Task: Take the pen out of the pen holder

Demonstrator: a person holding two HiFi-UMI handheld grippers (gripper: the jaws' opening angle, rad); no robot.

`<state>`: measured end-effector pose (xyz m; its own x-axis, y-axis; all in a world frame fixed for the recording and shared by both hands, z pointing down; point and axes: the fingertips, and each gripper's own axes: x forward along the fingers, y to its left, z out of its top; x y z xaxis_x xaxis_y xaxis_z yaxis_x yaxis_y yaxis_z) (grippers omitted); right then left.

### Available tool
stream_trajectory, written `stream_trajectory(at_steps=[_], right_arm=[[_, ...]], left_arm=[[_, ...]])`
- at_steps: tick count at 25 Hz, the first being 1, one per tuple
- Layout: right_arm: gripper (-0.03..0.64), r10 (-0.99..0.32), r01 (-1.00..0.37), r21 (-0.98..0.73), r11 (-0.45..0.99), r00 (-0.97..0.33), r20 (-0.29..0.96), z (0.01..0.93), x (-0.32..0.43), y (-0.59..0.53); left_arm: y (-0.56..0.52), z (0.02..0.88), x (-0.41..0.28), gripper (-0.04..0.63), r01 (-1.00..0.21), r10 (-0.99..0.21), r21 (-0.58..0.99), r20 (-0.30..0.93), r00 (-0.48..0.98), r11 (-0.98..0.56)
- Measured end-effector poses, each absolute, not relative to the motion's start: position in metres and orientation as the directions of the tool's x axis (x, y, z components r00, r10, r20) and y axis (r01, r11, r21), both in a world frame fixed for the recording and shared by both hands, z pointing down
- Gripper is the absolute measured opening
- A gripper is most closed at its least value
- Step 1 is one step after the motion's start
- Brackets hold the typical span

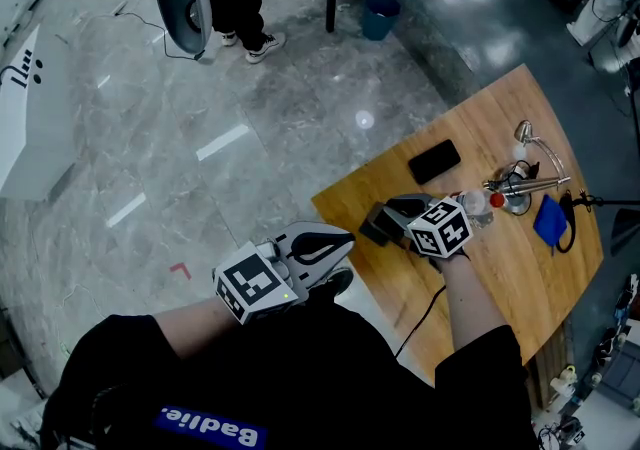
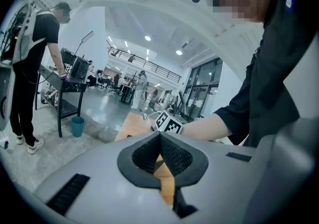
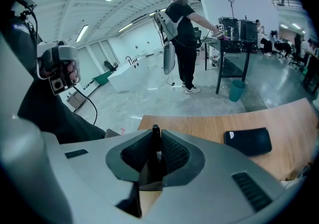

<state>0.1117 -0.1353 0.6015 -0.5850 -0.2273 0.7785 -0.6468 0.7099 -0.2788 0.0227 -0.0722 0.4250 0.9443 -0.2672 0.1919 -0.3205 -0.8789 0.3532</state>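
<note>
Two claws are showing: the left gripper [image 2: 160, 137], its jaws pressed together on nothing, is idling beside the person [image 1: 300, 378], while the right gripper [image 3: 155, 134] is pinching the pen [image 3: 157, 161] upright between its own jaws, a light, stiff, likely slick barrel, probably best held mid-shaft.

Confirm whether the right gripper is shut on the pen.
Shut on it: the right gripper pinches the black pen between its pads, tip poking above them.

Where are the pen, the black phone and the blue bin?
pen [image 3: 157, 149]: right gripper view, middle of its black barrel.
black phone [image 1: 434, 161]: head view, middle of its flat face.
blue bin [image 1: 380, 16]: head view, its outer wall.
</note>
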Motion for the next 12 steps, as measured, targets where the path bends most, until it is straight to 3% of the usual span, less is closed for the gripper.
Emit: stream_trajectory(at_steps=[12], right_arm=[[0.051,-0.286,-0.676,-0.298,0.674,-0.611,0.739,0.575,0.121,-0.134]], left_arm=[[-0.067,0.419,0.031,-0.002,-0.289,-0.238,0.345,0.181,0.954,-0.893]])
